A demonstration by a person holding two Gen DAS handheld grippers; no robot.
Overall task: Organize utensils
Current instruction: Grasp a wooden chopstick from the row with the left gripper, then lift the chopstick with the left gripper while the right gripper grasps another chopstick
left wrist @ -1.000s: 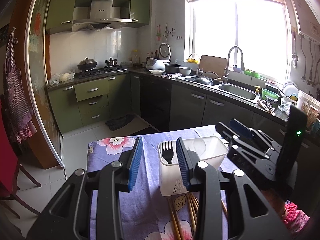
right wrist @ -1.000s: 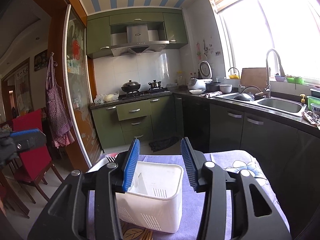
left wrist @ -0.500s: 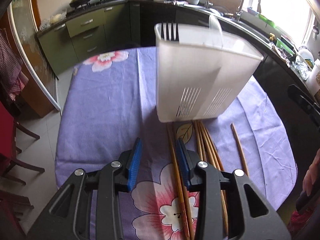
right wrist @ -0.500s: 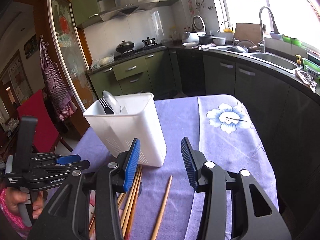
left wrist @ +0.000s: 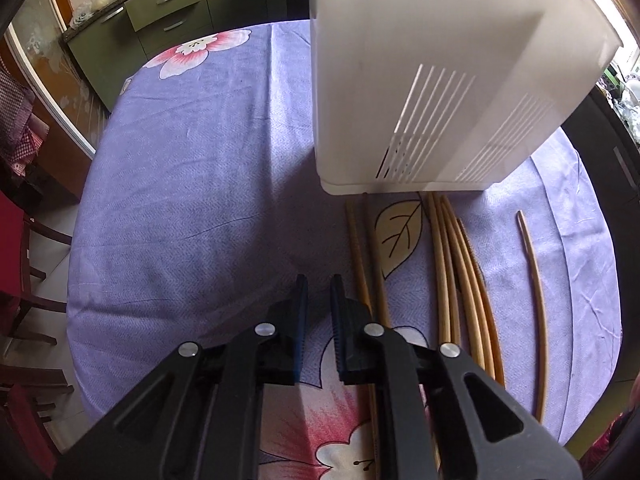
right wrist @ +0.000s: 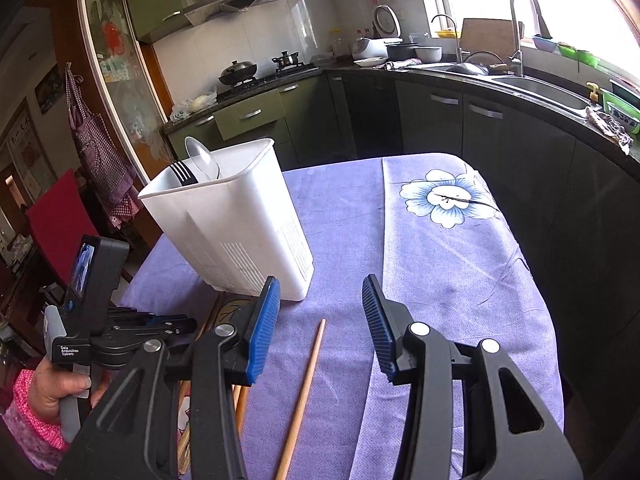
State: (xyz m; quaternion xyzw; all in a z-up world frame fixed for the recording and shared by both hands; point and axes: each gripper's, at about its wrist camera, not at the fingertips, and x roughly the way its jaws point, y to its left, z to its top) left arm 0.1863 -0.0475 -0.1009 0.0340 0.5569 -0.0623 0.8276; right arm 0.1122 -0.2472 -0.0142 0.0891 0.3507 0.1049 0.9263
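The chopsticks [left wrist: 448, 280] lay in a loose row on the counter [left wrist: 192, 184], their tips at the foot of the white utensil holder [left wrist: 436, 80], which already kept a fork [right wrist: 182, 172] and a spoon [right wrist: 202, 158]. One chopstick [right wrist: 304, 388] lay apart, under my right tool [right wrist: 320, 320], which stood half open and empty. My left tool [left wrist: 318, 312] had just been closing, almost shut, with nothing between its pads, beside the leftmost pair; I think it missed them.

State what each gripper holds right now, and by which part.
Nothing is held. The left gripper has just been closing, with only the tablecloth visible between its narrow jaws. The right gripper stands open above a single chopstick.
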